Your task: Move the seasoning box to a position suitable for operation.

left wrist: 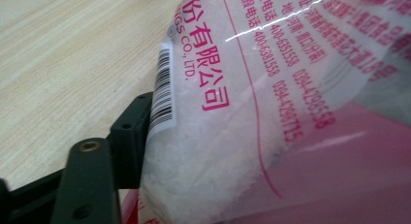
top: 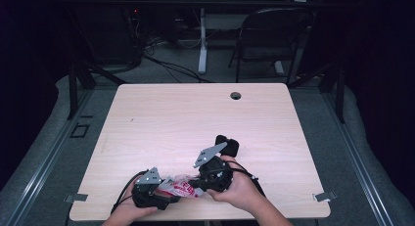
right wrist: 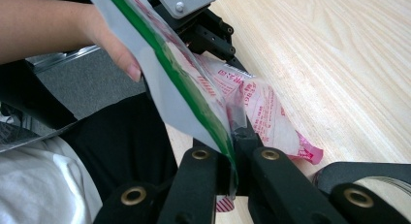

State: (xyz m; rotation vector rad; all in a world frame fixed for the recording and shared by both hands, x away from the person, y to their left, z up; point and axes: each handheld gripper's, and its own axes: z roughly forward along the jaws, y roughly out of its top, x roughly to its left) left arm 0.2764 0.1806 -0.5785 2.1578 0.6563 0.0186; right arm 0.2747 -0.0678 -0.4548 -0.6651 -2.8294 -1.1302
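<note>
Your right gripper (right wrist: 231, 136) pinches the green-edged clear zip bag (right wrist: 160, 83); your left gripper (top: 152, 189) clamps the pink-printed plastic packet (left wrist: 271, 117) of white powder.

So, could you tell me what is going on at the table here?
A person holds tongs in each hand at the near edge of the table. The right tongs are shut on the green-striped edge of a clear bag. The left tongs press against a pink-printed packet of white grains.
</note>
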